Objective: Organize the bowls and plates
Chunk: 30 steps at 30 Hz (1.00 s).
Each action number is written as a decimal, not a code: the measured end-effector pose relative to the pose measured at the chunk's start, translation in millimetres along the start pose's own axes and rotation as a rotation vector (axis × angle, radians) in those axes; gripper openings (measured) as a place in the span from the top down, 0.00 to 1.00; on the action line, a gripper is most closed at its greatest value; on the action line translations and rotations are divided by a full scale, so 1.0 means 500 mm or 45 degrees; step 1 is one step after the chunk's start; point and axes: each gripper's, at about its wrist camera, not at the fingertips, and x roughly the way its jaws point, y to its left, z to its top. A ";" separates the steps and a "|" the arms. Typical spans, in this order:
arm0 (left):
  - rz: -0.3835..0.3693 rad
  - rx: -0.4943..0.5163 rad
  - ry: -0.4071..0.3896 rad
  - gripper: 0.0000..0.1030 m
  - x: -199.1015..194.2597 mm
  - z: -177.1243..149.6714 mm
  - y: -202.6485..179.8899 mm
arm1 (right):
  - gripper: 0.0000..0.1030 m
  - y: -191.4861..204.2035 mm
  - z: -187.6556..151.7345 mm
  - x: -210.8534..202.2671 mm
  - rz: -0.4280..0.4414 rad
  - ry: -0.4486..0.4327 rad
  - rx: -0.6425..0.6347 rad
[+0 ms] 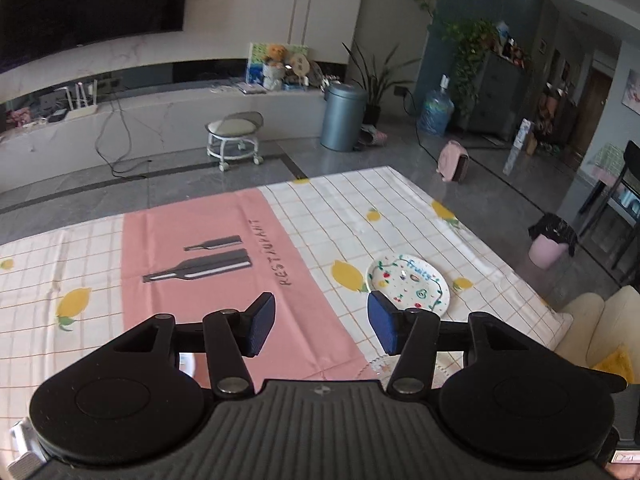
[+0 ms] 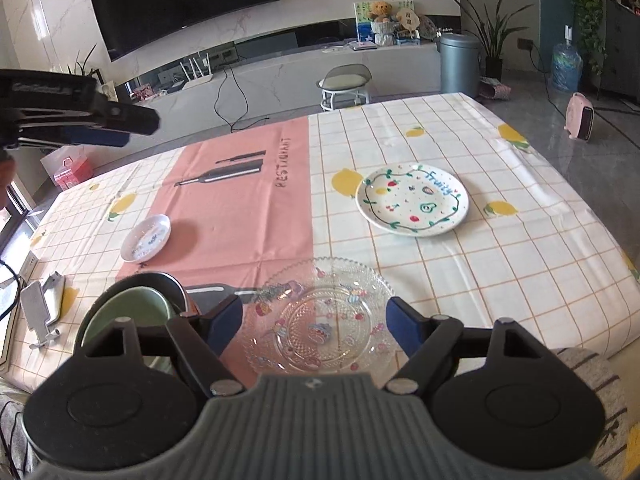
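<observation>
A clear patterned glass plate point(image 2: 320, 280) lies on the tablecloth at the near edge. My right gripper point(image 2: 314, 320) hangs open over it, pads apart and touching nothing. Farther right lies a white plate painted with fruit point(image 2: 412, 200). A pale green bowl point(image 2: 128, 316) sits nested in a dark bowl point(image 2: 164, 280) at the near left, with a small white dish point(image 2: 146, 238) beyond them. My left gripper point(image 1: 322, 312) is open and empty, raised over the pink cloth, with the fruit plate point(image 1: 408, 284) just right of its right pad. From the right wrist view it point(image 2: 136, 130) hovers high at the left.
A phone stand point(image 2: 40, 308) stands at the table's left edge and a red box point(image 2: 74, 170) sits beyond the far left corner. The checked lemon tablecloth point(image 2: 500, 260) drops off at the right. On the floor behind are a stool point(image 1: 234, 136) and a bin point(image 1: 342, 116).
</observation>
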 end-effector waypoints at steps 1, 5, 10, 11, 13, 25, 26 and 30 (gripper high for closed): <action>0.044 -0.017 -0.017 0.37 -0.021 -0.003 0.009 | 0.23 0.010 0.008 -0.004 0.006 -0.016 -0.011; 0.262 -0.096 -0.038 0.36 -0.065 -0.030 0.046 | 0.18 0.049 0.050 -0.019 0.040 -0.096 -0.077; 0.364 -0.258 -0.071 0.36 -0.060 -0.089 0.121 | 0.17 0.111 0.102 -0.038 -0.021 -0.242 -0.213; 0.359 -0.283 -0.060 0.36 -0.047 -0.094 0.133 | 0.17 0.121 0.112 -0.039 -0.009 -0.252 -0.235; 0.357 -0.337 -0.024 0.36 -0.021 -0.110 0.174 | 0.17 0.142 0.133 -0.037 0.016 -0.256 -0.260; 0.264 -0.731 -0.010 0.51 0.055 -0.195 0.333 | 0.21 0.288 0.228 0.103 0.226 -0.097 -0.426; 0.279 -0.748 -0.014 0.51 0.058 -0.203 0.339 | 0.21 0.297 0.234 0.125 0.239 -0.067 -0.436; 0.312 -0.795 0.014 0.51 0.057 -0.216 0.344 | 0.22 0.301 0.241 0.177 0.244 -0.019 -0.389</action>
